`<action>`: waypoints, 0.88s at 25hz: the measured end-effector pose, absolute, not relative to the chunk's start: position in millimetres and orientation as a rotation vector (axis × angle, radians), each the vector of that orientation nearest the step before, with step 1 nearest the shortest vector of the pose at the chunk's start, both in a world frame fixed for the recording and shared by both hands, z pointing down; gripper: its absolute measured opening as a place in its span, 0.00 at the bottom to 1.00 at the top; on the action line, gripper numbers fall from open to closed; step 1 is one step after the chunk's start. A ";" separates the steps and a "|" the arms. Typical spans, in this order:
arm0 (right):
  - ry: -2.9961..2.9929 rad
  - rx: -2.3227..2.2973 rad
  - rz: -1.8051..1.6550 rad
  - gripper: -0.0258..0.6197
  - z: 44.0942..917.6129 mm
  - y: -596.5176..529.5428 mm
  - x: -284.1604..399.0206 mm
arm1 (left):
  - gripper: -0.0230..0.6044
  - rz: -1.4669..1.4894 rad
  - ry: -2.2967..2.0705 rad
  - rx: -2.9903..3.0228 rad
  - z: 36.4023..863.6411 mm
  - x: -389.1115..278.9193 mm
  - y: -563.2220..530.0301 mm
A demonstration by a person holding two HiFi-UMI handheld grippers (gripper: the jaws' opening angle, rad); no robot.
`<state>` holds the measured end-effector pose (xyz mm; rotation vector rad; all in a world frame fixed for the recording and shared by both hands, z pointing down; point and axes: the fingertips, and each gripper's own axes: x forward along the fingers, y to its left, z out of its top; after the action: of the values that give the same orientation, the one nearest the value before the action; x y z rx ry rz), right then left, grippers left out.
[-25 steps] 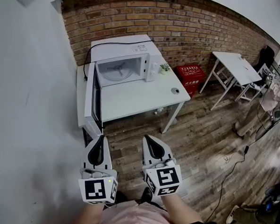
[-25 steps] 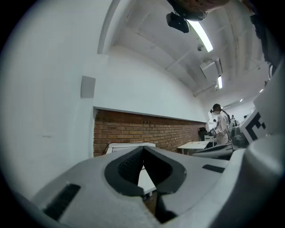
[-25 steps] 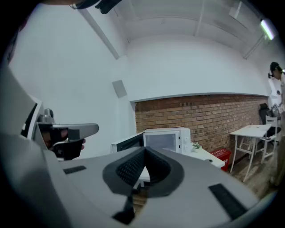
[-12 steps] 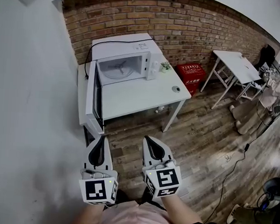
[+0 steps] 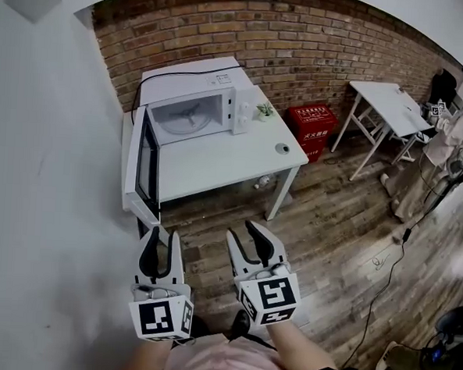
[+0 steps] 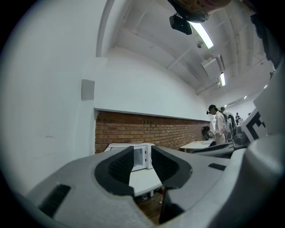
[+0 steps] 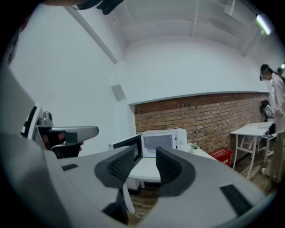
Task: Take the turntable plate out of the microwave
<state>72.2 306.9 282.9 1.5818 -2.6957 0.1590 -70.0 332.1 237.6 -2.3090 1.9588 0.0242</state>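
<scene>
Red-brown brick wall (image 5: 303, 36) adjoins plain white wall (image 5: 52, 169). White rectangular desk (image 5: 217, 162) and white folding table (image 5: 389, 104) stand on dark plank floor (image 5: 330, 233).

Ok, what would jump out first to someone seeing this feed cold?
The white microwave at the far left of the table, against the brick wall, its door swung wide and the turntable plate inside. Low in the foreground, the left gripper and right gripper have just been opening, nothing between their jaws.
</scene>
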 end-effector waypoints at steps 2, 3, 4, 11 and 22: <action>-2.700 1.566 0.155 0.28 284.2 304.0 81.2 | 0.23 0.022 1.970 -2.289 236.7 -61.1 332.1; -2.705 1.557 0.158 0.28 285.4 302.8 85.4 | 0.23 0.018 1.976 -2.280 236.8 -56.6 332.5; -2.709 1.548 0.162 0.27 286.7 301.7 89.7 | 0.23 0.014 1.983 -2.273 237.5 -52.1 333.1; -2.724 1.522 0.206 0.23 295.8 284.7 102.0 | 0.23 -0.040 2.010 -2.258 247.2 -39.4 325.0; -2.712 1.506 0.213 0.22 304.9 224.1 89.1 | 0.23 -0.043 2.019 -2.271 256.5 -49.1 262.3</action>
<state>89.1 224.1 304.9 1.5061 -2.7124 0.2125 -49.1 262.3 256.5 -2.2710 2.0193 -0.0426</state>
